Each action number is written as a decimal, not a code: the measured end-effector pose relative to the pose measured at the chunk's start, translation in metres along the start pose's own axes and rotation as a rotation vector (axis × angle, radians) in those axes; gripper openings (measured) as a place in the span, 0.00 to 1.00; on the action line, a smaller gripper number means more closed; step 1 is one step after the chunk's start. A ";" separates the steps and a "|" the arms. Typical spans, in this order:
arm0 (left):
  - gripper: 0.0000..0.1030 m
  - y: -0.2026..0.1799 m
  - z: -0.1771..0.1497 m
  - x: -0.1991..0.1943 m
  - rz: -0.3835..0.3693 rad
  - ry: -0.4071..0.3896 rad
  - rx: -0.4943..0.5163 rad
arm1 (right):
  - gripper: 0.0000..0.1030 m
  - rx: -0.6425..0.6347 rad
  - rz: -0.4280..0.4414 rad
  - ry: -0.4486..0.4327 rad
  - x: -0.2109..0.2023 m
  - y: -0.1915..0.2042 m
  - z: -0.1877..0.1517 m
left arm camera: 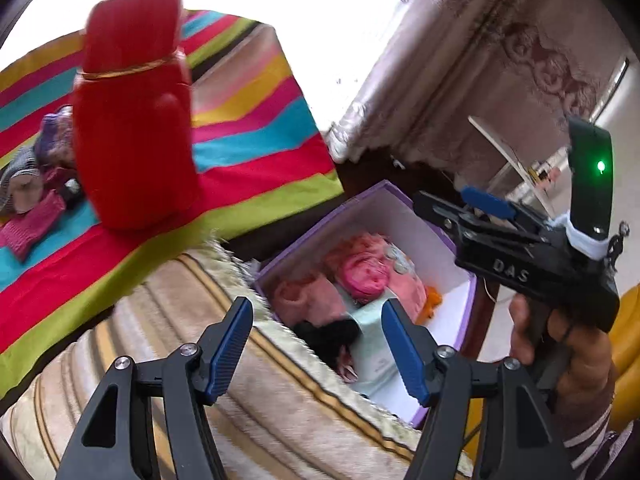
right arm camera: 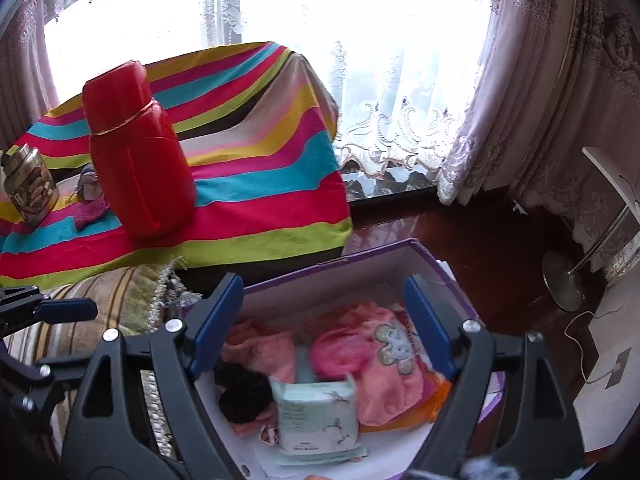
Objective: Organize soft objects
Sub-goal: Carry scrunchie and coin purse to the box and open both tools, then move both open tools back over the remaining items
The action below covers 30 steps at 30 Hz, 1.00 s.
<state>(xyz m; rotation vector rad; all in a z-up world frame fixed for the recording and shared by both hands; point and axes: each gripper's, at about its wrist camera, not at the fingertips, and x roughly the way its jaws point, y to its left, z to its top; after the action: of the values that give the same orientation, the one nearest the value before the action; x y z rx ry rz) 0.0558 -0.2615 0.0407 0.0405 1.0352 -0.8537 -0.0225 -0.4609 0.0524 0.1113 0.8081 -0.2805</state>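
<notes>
left claw (left arm camera: 316, 344): jaws apart, nothing between the blue pads, hanging over the edge of the striped beige cushion (left arm camera: 240, 400) and the near corner of the box
right claw (right arm camera: 324, 320): jaws wide apart, nothing held, poised above the open box; in the left wrist view it shows at the right, gripped by a hand (left arm camera: 560, 352)
box (right arm camera: 360, 264): purple outside, white inside, open at the top, sitting low beside the cushion
soft things in the box: a pink garment with a flower patch (right arm camera: 384, 360), a peach cloth (right arm camera: 264, 348) to its left, a dark fuzzy item (right arm camera: 244, 390) in front of that, a pale green soft pack (right arm camera: 316, 416) standing between them
striped cloth (right arm camera: 260, 184): bright bands, covering the raised surface behind the box
red flask (right arm camera: 136, 152): upright on the striped cloth
knitted items (left arm camera: 36, 184): a small heap left of the flask, grey, purple and pink, still outside the box
patterned tin (right arm camera: 30, 184): far left on the cloth
</notes>
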 end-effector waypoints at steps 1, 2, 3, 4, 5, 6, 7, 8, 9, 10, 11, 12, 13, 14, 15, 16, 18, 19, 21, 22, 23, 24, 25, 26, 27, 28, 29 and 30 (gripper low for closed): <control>0.66 0.005 -0.001 -0.004 0.012 -0.012 -0.008 | 0.82 -0.007 0.005 0.000 0.000 0.003 0.000; 0.66 0.011 -0.001 -0.007 0.017 -0.019 -0.013 | 0.82 -0.014 0.008 0.001 0.000 0.007 0.001; 0.66 0.016 0.000 -0.010 0.029 -0.026 -0.018 | 0.82 -0.018 0.014 0.002 0.000 0.010 0.001; 0.66 0.024 0.000 -0.014 0.053 -0.032 -0.026 | 0.82 -0.023 0.024 0.002 0.000 0.014 0.002; 0.66 0.036 0.000 -0.019 0.088 -0.031 -0.042 | 0.82 -0.034 0.038 0.002 0.000 0.021 0.002; 0.66 0.046 0.000 -0.023 0.118 -0.025 -0.060 | 0.82 -0.048 0.047 0.003 -0.001 0.028 0.003; 0.66 0.056 -0.001 -0.027 0.139 -0.025 -0.076 | 0.82 -0.058 0.055 0.003 -0.001 0.035 0.004; 0.66 0.069 -0.002 -0.033 0.161 -0.037 -0.103 | 0.82 -0.079 0.072 0.005 -0.001 0.045 0.005; 0.66 0.080 -0.005 -0.039 0.176 -0.047 -0.127 | 0.82 -0.099 0.088 0.004 -0.001 0.054 0.005; 0.66 0.093 -0.008 -0.046 0.187 -0.058 -0.154 | 0.82 -0.127 0.107 0.003 -0.002 0.067 0.007; 0.66 0.109 -0.012 -0.053 0.192 -0.071 -0.187 | 0.82 -0.145 0.119 0.004 -0.002 0.075 0.007; 0.66 0.120 -0.015 -0.058 0.193 -0.080 -0.211 | 0.82 -0.174 0.134 0.005 -0.002 0.087 0.009; 0.66 0.133 -0.018 -0.065 0.200 -0.090 -0.236 | 0.82 -0.199 0.145 0.006 -0.001 0.098 0.010; 0.66 0.146 -0.021 -0.071 0.215 -0.100 -0.259 | 0.82 -0.225 0.157 0.008 -0.001 0.111 0.011; 0.66 0.161 -0.025 -0.078 0.240 -0.112 -0.282 | 0.82 -0.254 0.172 0.009 -0.001 0.124 0.013; 0.66 0.173 -0.027 -0.083 0.256 -0.119 -0.303 | 0.82 -0.282 0.185 0.008 -0.001 0.136 0.014; 0.66 0.193 -0.032 -0.088 0.266 -0.130 -0.344 | 0.82 -0.349 0.219 0.003 0.000 0.165 0.018; 0.66 0.204 -0.034 -0.092 0.274 -0.136 -0.368 | 0.82 -0.379 0.227 -0.001 -0.001 0.178 0.021; 0.66 0.222 -0.037 -0.100 0.291 -0.149 -0.399 | 0.82 -0.446 0.251 -0.015 0.000 0.207 0.028; 0.66 0.230 -0.037 -0.103 0.299 -0.153 -0.410 | 0.82 -0.479 0.264 -0.020 0.001 0.224 0.032; 0.66 0.237 -0.038 -0.105 0.306 -0.157 -0.423 | 0.82 -0.500 0.271 -0.023 0.004 0.237 0.035; 0.66 0.244 -0.038 -0.108 0.311 -0.162 -0.436 | 0.82 -0.521 0.277 -0.027 0.007 0.249 0.039; 0.66 0.252 -0.038 -0.110 0.313 -0.167 -0.448 | 0.82 -0.539 0.277 -0.031 0.009 0.260 0.042; 0.66 0.259 -0.037 -0.112 0.317 -0.173 -0.458 | 0.82 -0.560 0.273 -0.040 0.012 0.274 0.047; 0.66 0.264 -0.036 -0.113 0.321 -0.176 -0.464 | 0.82 -0.579 0.271 -0.048 0.015 0.286 0.052; 0.66 0.270 -0.033 -0.114 0.327 -0.179 -0.469 | 0.82 -0.592 0.266 -0.050 0.018 0.297 0.057; 0.66 0.275 -0.031 -0.114 0.329 -0.182 -0.472 | 0.82 -0.599 0.264 -0.056 0.022 0.310 0.065; 0.66 0.279 -0.028 -0.114 0.330 -0.186 -0.474 | 0.82 -0.601 0.266 -0.061 0.025 0.317 0.071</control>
<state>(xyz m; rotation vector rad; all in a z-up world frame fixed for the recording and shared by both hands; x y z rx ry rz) 0.1868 0.0098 0.0152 -0.2581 0.9973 -0.2939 0.1352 -0.1767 0.0808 -0.3509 0.7775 0.2150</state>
